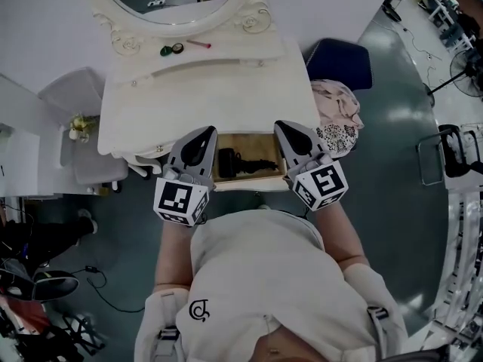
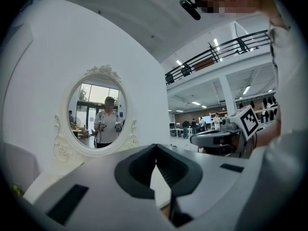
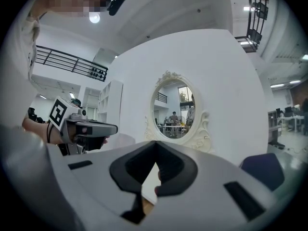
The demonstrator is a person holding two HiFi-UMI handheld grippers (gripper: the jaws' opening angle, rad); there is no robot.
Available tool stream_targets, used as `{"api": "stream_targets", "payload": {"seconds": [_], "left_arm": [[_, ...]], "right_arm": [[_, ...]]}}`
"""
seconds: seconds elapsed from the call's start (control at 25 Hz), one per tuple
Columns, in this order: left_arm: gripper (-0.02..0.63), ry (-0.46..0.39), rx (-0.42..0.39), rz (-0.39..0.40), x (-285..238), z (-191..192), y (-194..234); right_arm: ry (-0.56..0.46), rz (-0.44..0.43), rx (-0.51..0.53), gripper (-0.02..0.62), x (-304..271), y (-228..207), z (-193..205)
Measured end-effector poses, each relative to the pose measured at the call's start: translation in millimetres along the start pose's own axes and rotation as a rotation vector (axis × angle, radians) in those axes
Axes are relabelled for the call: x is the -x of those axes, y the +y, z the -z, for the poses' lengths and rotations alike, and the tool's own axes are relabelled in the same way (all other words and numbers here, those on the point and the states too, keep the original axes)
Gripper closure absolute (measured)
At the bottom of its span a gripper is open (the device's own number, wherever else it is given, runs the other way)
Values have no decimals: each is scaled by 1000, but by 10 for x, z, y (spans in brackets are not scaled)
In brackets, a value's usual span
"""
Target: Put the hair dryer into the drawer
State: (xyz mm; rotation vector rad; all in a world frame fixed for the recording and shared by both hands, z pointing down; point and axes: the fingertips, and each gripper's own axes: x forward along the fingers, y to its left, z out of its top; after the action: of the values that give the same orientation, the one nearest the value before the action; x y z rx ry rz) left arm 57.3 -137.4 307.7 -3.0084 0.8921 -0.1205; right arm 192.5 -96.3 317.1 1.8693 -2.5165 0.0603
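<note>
Lying flat inside the open drawer (image 1: pixel 253 145), the hair dryer (image 1: pixel 241 163) sat between the left gripper (image 1: pixel 204 134) and right gripper (image 1: pixel 285 129), whose jaws were clenched on nothing and held level, so placement looked done.

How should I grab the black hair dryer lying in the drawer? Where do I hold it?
The hair dryer lies flat in the open drawer. It is probably best held by the slimmer part stretching right from its thick end. Come straight down from above, with the tool's jaws across that part, because the drawer walls block the sides.
</note>
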Motion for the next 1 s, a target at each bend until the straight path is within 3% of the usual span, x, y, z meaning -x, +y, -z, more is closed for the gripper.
{"api": "stream_targets", "payload": {"seconds": [0.56,1.0], "left_arm": [[592,13,14,-38,151,68,18],[592,12,-11,-44,193,14,-14]], "right_arm": [[-14,-23,-40,591,-37,73,-40],[-5,-15,44,591,10,133,-50]]}}
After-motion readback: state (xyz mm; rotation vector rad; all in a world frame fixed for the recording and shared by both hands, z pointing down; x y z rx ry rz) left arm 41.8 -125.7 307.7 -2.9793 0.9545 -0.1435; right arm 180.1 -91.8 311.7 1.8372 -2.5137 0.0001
